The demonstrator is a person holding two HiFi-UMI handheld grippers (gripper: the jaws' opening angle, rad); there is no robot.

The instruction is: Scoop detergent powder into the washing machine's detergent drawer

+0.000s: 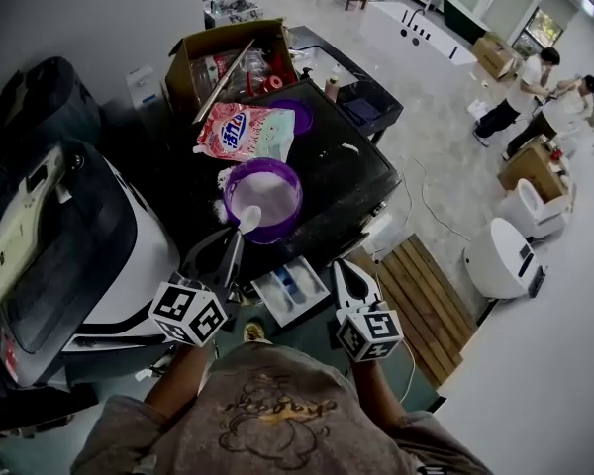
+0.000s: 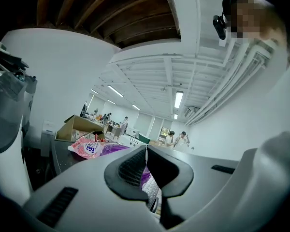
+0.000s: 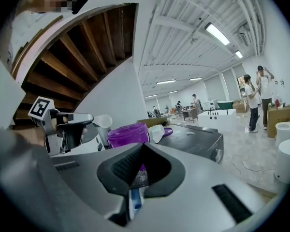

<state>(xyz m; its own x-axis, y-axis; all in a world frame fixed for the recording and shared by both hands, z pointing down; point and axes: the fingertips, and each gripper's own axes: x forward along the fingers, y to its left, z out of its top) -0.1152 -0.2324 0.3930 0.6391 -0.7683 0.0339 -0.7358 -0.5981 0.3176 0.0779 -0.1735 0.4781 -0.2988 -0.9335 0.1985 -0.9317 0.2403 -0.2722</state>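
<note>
A purple tub of white detergent powder stands open on the black washing machine top. My left gripper is shut on the handle of a white scoop, whose bowl hangs over the tub's near rim. From the right gripper view the scoop juts from the left gripper beside the tub. The detergent drawer is pulled out below, between both grippers. My right gripper sits shut and empty just right of the drawer. A pink detergent bag lies behind the tub.
A purple lid and an open cardboard box sit at the back of the machine top. A white machine with a dark lid stands to the left, a wooden pallet to the right. Two people work far off.
</note>
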